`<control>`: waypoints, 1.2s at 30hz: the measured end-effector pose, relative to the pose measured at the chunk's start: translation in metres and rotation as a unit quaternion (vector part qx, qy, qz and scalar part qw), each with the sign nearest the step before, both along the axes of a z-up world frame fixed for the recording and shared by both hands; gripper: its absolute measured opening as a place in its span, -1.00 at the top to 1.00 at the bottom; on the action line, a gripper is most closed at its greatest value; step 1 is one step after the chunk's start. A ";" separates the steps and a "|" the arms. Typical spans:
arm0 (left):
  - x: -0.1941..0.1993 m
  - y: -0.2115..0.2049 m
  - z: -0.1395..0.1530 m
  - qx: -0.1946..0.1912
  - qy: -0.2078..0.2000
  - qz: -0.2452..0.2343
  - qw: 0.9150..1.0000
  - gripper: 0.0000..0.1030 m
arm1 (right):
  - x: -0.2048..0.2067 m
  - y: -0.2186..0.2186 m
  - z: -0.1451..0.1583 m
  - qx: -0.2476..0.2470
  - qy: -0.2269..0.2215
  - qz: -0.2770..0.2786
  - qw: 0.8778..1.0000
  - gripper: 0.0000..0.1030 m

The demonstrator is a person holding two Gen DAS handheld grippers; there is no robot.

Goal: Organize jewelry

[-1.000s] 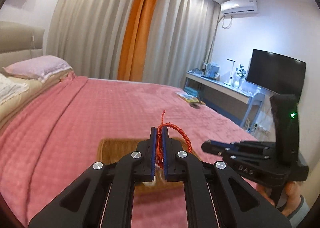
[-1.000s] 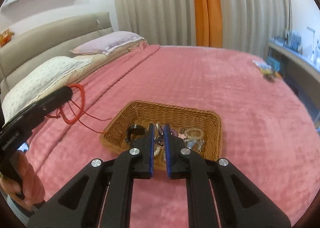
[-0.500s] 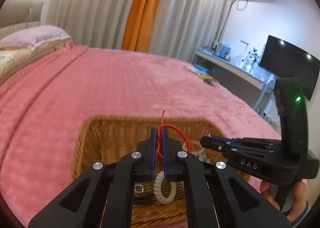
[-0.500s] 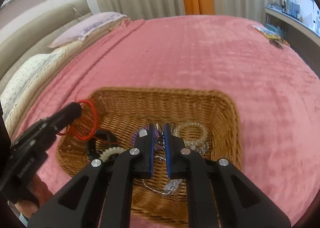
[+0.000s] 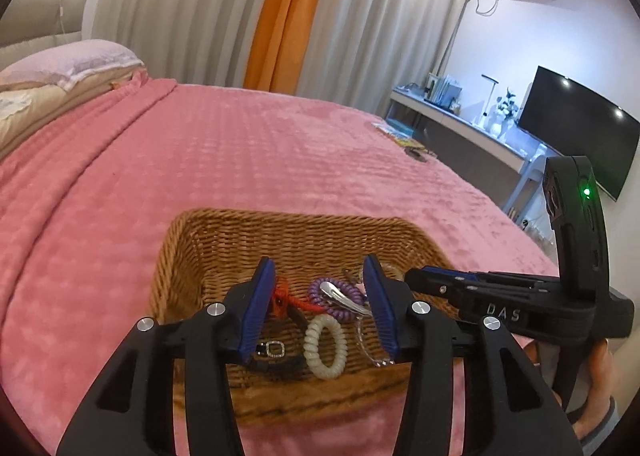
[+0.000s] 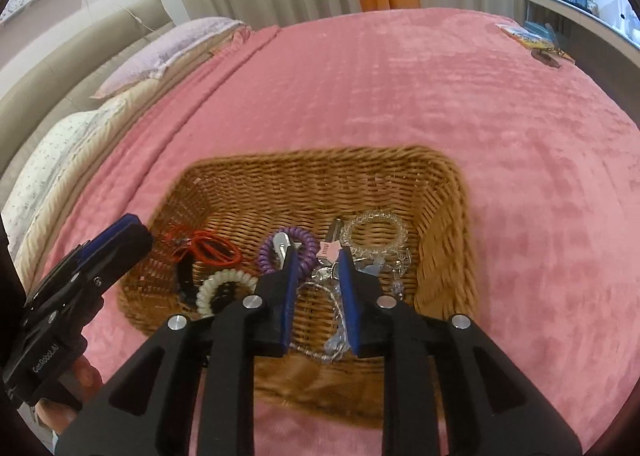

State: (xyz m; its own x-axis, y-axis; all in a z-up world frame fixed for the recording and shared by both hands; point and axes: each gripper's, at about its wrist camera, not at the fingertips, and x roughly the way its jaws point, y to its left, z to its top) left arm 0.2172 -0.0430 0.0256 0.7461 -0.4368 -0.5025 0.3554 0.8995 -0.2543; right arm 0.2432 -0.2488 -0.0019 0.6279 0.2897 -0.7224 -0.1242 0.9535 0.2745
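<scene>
A wicker basket (image 5: 280, 234) (image 6: 444, 192) sits on the pink bed. Inside lie a red cord bracelet (image 6: 208, 250) (image 5: 294, 302), a purple coil tie (image 6: 306, 240) (image 5: 350, 292) with a silver clip (image 5: 340, 292), a cream coil tie (image 5: 324, 348) (image 6: 218, 284), a clear bead bracelet (image 6: 374, 234), a black band (image 5: 272, 350) and chains. My left gripper (image 5: 320, 296) is open and empty over the basket's near left part; it also shows in the right wrist view (image 6: 116, 240). My right gripper (image 6: 316, 276) is open a little over the chains, holding nothing; it also shows in the left wrist view (image 5: 424, 276).
The pink bedspread (image 6: 440, 88) spreads all around the basket. Pillows (image 6: 160, 52) lie at the left by the headboard. A desk (image 5: 460, 124) and a TV (image 5: 576, 128) stand past the bed's right side. Small items (image 6: 536, 44) lie on the far right corner.
My left gripper has opened and let the red cord bracelet drop into the basket. My right gripper has opened a little. Both have come lower over the basket.
</scene>
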 end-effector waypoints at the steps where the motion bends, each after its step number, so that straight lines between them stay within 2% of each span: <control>1: -0.005 0.001 0.004 -0.003 -0.002 -0.001 1.000 0.10 | -0.004 -0.001 0.004 0.001 -0.002 0.000 1.000 0.64; 4: -0.021 0.006 0.015 -0.009 -0.009 -0.001 1.000 -0.08 | -0.022 -0.001 0.019 -0.002 -0.017 0.003 1.000 0.57; 6: -0.036 0.012 0.025 -0.015 -0.018 0.002 1.000 -0.17 | -0.042 0.001 0.032 -0.007 -0.035 0.003 0.999 0.42; 9: -0.064 0.021 0.042 -0.024 -0.037 0.005 0.999 -0.41 | -0.075 0.006 0.053 -0.013 -0.075 0.001 0.997 0.13; 11: -0.088 0.026 0.053 -0.026 -0.059 0.012 0.998 -0.54 | -0.099 0.007 0.063 -0.012 -0.099 -0.007 0.995 0.13; 14: -0.127 0.028 0.064 -0.005 -0.096 0.022 0.995 -0.73 | -0.140 0.006 0.071 -0.001 -0.135 -0.019 0.991 0.09; 16: -0.149 0.026 0.065 0.018 -0.119 0.031 0.992 -0.82 | -0.166 0.010 0.071 -0.019 -0.165 -0.032 0.986 -0.06; 19: -0.185 0.023 0.057 0.040 -0.149 0.052 0.987 -0.84 | -0.202 0.018 0.062 -0.058 -0.212 -0.051 0.974 -0.15; 23: -0.214 0.027 0.042 0.035 -0.173 0.082 0.981 -0.85 | -0.236 0.028 0.044 -0.088 -0.249 -0.075 0.962 -0.27; 25: -0.225 0.027 0.032 0.033 -0.191 0.077 0.978 -0.85 | -0.247 0.033 0.032 -0.109 -0.266 -0.089 0.954 -0.32; 26: -0.228 0.023 0.024 0.046 -0.202 0.068 0.976 -0.85 | -0.252 0.034 0.027 -0.113 -0.276 -0.090 0.950 -0.34; 28: -0.229 0.017 0.006 0.083 -0.217 0.095 0.968 -0.85 | -0.257 0.036 0.012 -0.131 -0.290 -0.104 0.942 -0.42; 30: -0.225 0.013 -0.012 0.096 -0.212 0.119 0.965 -0.85 | -0.255 0.032 -0.001 -0.126 -0.282 -0.107 0.945 -0.42; 32: -0.218 0.015 -0.027 0.082 -0.195 0.128 0.969 -0.85 | -0.251 0.031 -0.011 -0.126 -0.274 -0.112 0.947 -0.42; 36: -0.210 0.017 -0.032 0.091 -0.175 0.144 0.970 -0.85 | -0.249 0.028 -0.017 -0.117 -0.268 -0.116 0.949 -0.43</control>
State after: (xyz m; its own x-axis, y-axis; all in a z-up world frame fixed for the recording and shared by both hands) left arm 0.0077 -0.0263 -0.0067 0.9625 -0.1128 -0.2467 0.1186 0.9929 0.0090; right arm -0.0058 -0.2209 -0.0186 0.9508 -0.0306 -0.3084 0.0347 0.9994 0.0078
